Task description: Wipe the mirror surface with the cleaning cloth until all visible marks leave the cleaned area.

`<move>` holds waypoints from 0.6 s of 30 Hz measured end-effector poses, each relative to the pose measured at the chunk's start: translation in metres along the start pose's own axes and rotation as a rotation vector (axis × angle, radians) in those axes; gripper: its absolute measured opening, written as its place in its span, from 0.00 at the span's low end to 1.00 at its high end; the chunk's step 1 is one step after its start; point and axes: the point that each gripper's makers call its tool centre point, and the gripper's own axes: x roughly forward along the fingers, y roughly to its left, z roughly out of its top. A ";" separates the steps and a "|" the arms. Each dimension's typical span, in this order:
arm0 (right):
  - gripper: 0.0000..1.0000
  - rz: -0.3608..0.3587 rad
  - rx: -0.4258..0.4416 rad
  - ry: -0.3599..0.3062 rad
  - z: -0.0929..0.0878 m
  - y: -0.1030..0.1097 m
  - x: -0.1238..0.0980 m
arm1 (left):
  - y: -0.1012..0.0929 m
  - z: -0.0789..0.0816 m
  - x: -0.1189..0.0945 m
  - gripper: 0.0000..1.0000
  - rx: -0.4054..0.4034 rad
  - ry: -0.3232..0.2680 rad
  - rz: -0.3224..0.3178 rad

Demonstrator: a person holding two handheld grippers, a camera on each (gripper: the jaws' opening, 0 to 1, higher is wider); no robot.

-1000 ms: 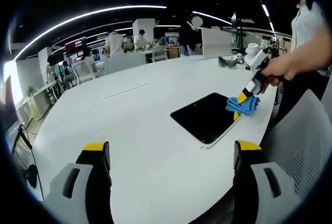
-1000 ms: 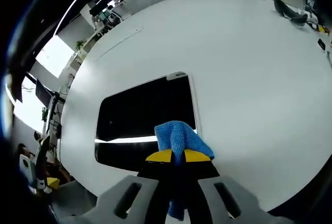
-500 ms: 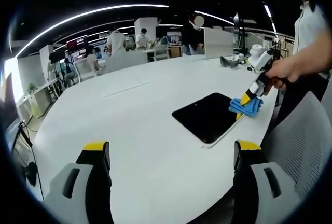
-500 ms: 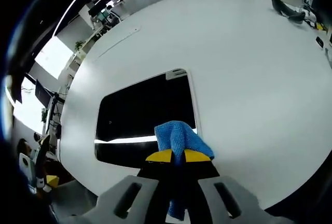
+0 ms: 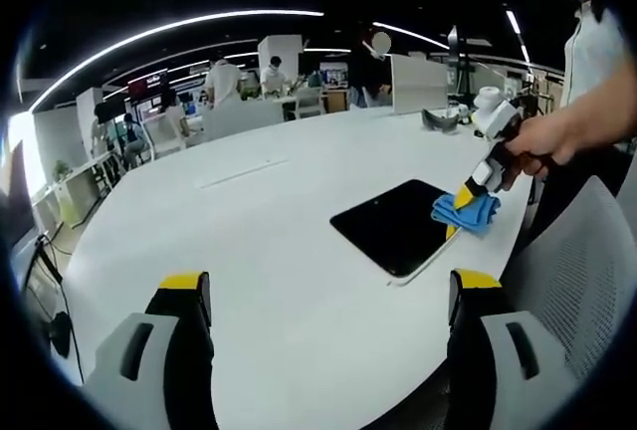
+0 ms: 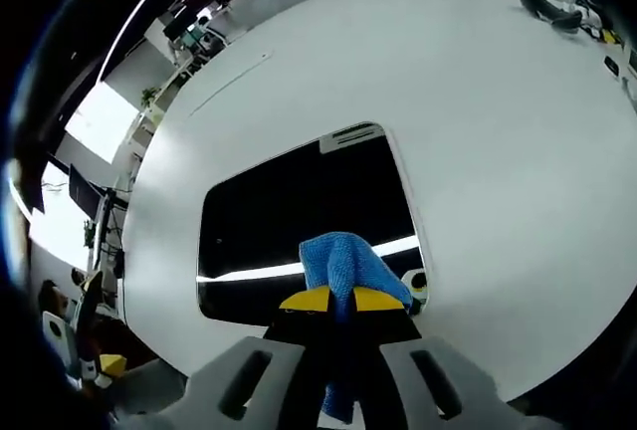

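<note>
You had broad open room on the large white oval table [image 5: 249,251]: the whole lower left and centre of the left gripper view lay bare, so a gripper could pass freely there. The flat dark rectangular mirror [image 5: 398,221] lay right of centre near the table's edge, with the blue cleaning cloth [image 5: 464,212] sitting on its right edge under the right gripper [image 5: 466,194]. A grey mesh chair back [image 5: 577,281] crowded the lower right. In the right gripper view, a dark curved object [image 6: 542,7] sat well apart at the upper right; the table around the mirror [image 6: 299,221] stayed bare.
</note>
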 end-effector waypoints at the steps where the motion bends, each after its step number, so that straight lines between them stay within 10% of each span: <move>1: 0.00 0.000 -0.002 -0.001 0.000 0.002 0.001 | -0.001 0.000 0.000 0.99 0.000 0.001 -0.003; 18: 0.00 0.036 -0.027 0.012 -0.008 0.051 0.019 | 0.000 -0.002 0.000 0.99 -0.002 0.004 -0.004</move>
